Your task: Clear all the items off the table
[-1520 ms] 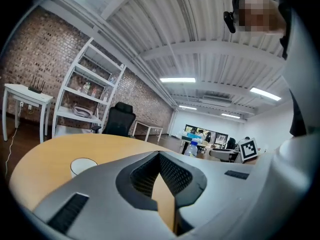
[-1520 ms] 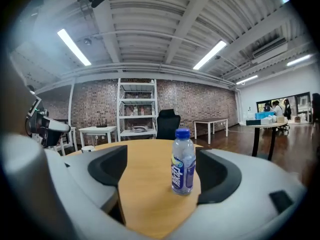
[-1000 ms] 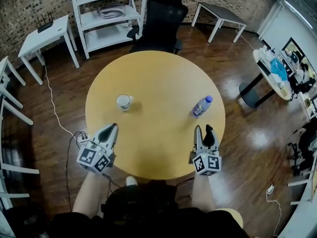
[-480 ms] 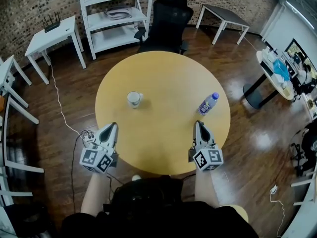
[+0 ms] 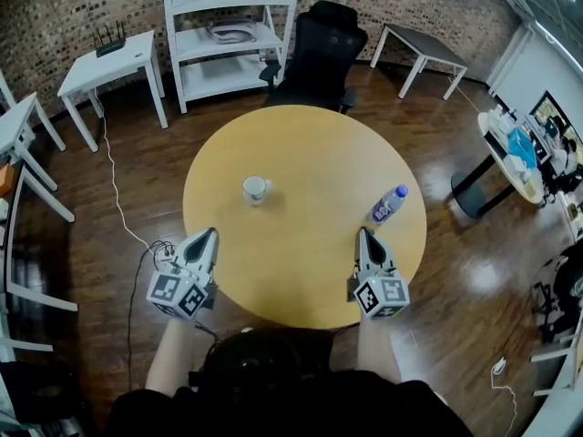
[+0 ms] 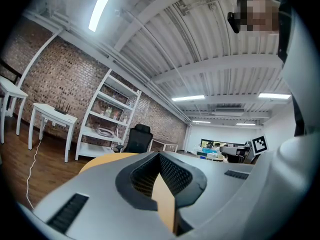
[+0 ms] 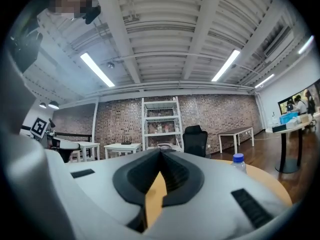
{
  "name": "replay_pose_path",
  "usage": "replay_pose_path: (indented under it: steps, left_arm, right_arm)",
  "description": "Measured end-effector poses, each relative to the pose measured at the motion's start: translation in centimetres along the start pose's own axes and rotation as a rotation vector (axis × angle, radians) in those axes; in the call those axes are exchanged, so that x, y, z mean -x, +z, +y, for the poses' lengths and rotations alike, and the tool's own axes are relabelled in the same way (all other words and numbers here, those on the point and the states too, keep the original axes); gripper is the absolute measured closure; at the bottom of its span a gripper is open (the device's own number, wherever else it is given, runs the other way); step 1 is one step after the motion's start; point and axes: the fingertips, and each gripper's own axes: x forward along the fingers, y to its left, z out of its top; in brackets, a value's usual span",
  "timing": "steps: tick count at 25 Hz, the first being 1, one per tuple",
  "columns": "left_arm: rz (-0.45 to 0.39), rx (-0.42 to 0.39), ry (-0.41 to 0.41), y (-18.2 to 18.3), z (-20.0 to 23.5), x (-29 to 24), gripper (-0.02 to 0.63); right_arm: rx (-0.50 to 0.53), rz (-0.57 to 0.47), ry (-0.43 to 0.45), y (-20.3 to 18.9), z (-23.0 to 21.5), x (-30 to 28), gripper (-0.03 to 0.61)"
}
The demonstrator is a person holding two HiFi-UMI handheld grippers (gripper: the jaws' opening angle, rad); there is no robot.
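Note:
A round yellow table carries a white mug left of its middle and a clear water bottle with a blue cap near its right edge. The bottle's cap also peeks over the jaws in the right gripper view. My left gripper hovers at the table's near left edge, shut and empty, below the mug. At the near right edge my right gripper is shut with nothing in it, just short of the bottle.
A black office chair stands behind the table. A white shelf unit and small white tables line the brick wall. A dark bench table is at the back right, and a cluttered side table at the right. A white cable runs over the wood floor.
The right gripper's jaws, apart a second ago, have come together. The view has shifted, so the table, mug and bottle sit further right and lower in the picture.

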Motion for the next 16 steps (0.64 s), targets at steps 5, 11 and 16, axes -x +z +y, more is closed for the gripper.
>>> replay_pose_path:
  steps: [5,11,16]
  left_arm:
    - [0.008,-0.006,0.002,0.03,0.46,0.39,0.614]
    - [0.008,-0.007,0.001,0.11,0.70,0.29,0.614]
    - [-0.003,-0.006,-0.021,0.14,0.00,-0.20,0.614]
  right_arm:
    - [-0.009,0.006,-0.004,-0.55,0.08,0.20,0.577]
    - [-0.026,-0.005,-0.012,-0.75,-0.15,0.49,0.577]
    - [-0.026,-0.007,-0.019,-0.91,-0.32,0.70,0.577]
